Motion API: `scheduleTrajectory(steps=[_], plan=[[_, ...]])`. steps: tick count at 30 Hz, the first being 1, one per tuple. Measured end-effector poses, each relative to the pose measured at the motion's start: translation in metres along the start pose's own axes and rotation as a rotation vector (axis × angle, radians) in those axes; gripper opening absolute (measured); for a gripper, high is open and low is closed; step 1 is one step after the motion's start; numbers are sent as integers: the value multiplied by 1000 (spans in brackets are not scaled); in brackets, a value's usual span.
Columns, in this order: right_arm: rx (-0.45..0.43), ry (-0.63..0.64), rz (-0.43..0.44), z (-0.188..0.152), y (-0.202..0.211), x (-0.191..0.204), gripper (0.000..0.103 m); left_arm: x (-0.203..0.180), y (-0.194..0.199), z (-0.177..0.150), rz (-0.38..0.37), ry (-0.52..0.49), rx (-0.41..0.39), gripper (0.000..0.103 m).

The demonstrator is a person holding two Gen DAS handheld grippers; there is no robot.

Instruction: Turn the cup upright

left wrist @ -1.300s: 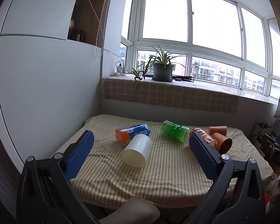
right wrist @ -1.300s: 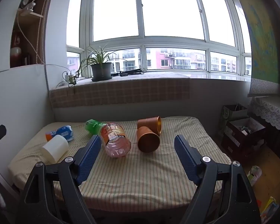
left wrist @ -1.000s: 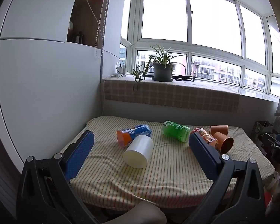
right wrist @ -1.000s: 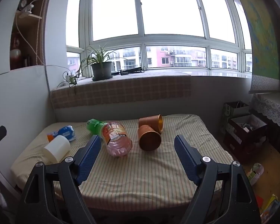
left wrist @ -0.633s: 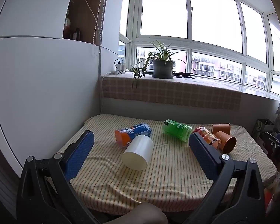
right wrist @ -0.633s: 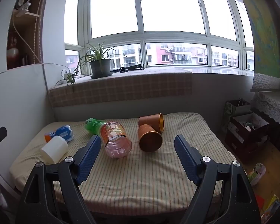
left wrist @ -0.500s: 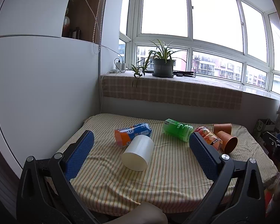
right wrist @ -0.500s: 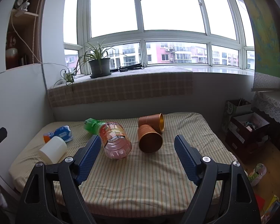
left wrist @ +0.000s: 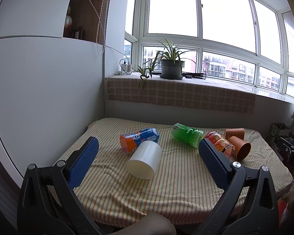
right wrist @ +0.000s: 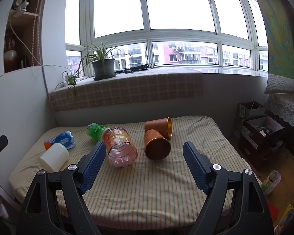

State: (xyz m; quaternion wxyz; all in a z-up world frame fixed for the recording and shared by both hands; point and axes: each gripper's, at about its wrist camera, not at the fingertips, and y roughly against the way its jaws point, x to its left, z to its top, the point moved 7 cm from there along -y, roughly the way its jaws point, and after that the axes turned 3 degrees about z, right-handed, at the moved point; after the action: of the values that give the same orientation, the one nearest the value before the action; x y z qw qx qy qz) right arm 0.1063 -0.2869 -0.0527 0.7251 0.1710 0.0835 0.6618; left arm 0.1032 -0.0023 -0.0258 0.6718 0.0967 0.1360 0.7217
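A white cup (left wrist: 145, 162) lies on its side on the striped tablecloth (left wrist: 182, 188), its flat end toward me; it also shows at the left of the right wrist view (right wrist: 54, 156). Two copper cups lie on their sides: the near one (right wrist: 156, 145) and one behind it (right wrist: 160, 126); both show at the right of the left wrist view (left wrist: 240, 149). My left gripper (left wrist: 146, 160) is open and empty, short of the white cup. My right gripper (right wrist: 144, 165) is open and empty, short of the near copper cup.
An orange-and-blue bottle (left wrist: 138, 138), a green bottle (left wrist: 187, 134) and a clear pink bottle (right wrist: 120, 146) lie on the table. A white wall panel (left wrist: 39, 101) stands to the left. A potted plant (right wrist: 103, 66) sits on the windowsill. Boxes (right wrist: 262, 131) stand at the right.
Both views have drifted slightly closer to the table. Nothing on the table has moved and both grippers stay open.
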Motion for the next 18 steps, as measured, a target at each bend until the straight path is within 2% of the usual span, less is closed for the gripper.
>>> scheduleTrajectory(steps=[18], plan=[[6,-5,-1,-3,-1,1,81,-2,-1,-2,3,-1,-2,103]])
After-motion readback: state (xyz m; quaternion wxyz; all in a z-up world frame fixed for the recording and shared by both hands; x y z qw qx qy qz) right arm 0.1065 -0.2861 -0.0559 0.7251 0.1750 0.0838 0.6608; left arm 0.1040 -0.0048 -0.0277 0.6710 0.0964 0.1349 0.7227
